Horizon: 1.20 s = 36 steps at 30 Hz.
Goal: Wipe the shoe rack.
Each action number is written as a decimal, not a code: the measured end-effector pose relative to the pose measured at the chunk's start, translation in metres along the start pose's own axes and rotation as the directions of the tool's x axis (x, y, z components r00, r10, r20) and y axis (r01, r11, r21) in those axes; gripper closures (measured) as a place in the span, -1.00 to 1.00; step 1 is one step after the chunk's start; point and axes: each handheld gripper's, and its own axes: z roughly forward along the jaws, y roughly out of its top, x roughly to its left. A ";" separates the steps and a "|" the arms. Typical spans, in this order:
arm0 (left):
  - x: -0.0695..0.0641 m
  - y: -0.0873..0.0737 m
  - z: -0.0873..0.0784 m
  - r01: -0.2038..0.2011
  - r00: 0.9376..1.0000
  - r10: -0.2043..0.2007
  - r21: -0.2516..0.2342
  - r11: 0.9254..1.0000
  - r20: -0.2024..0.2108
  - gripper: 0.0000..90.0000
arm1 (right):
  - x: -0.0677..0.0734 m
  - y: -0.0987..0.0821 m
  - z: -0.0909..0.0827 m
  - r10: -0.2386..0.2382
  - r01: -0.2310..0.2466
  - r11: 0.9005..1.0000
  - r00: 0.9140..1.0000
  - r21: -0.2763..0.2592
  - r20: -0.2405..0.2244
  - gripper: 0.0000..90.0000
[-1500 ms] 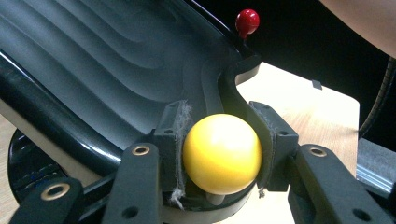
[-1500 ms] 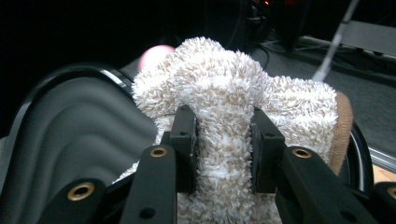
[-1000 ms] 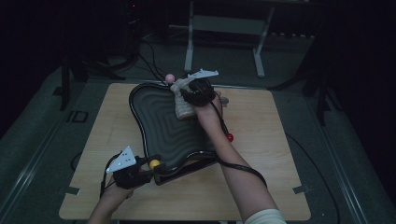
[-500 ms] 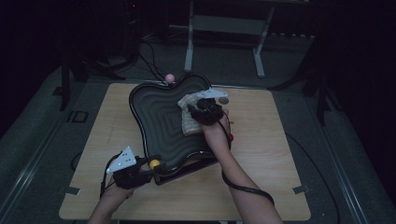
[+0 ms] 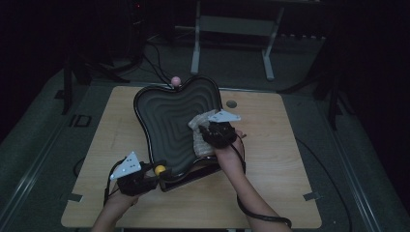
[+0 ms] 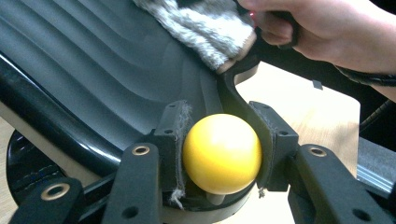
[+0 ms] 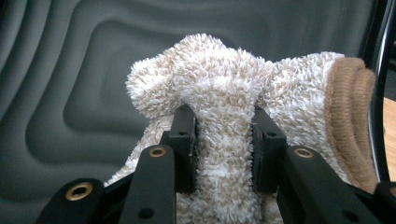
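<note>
Left forearm in from the bottom left of the high view, hand wrapped round the left claw (image 5: 153,175) at the near left edge of the light wooden desk (image 5: 280,145), grey three-cornered plate on top, nose aimed toward the near rim of the black apple-shaped tray with rippled ridges (image 5: 164,116). Jaws partly closed, pads pressed on either side of a smooth yellow ball (image 6: 222,154) seated at the tray's near edge, the ball glossy and round, tight against the frayed pad on one side and the curved tray rim on the other. Right forearm in from the bottom centre, running up and slightly left across the desk, cable looped below the wrist, hand gripping the right claw (image 5: 212,135) over the right half of the tray, grey plate on top, nose pointed down and left into the ridged bowl. Jaws nearly closed, pinching a fold of a fluffy cream-and-beige fleece sock with a brown knitted cuff (image 7: 224,107). Sock bunched into a lump above the pads, pile shaggy and flecked white and tan, cuff rolled to the right side of the right gripper view, rest of the fabric draped on the dark ridges. Sock lying inside the tray near its right rim, touching the surface. Small pink ball (image 5: 176,80) beyond the tray's far edge.
</note>
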 end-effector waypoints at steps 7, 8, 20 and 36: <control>0.000 0.000 0.000 -0.001 1.000 0.001 0.002 1.000 -0.002 0.32 | 0.001 -0.016 -0.009 0.020 -0.020 1.000 1.000 0.006 -0.015 0.50; 0.000 0.000 0.000 0.001 1.000 -0.001 0.001 1.000 -0.003 0.32 | 0.001 -0.018 -0.011 0.018 -0.018 1.000 1.000 0.008 -0.019 0.50; -0.001 0.000 0.000 0.004 1.000 -0.004 -0.002 1.000 -0.005 0.32 | 0.004 -0.035 -0.020 -0.005 0.005 1.000 1.000 -0.004 -0.010 0.50; 0.001 -0.001 0.000 0.000 1.000 0.000 -0.004 1.000 0.004 0.32 | -0.009 0.065 -0.002 0.004 -0.008 0.998 0.997 -0.056 -0.079 0.51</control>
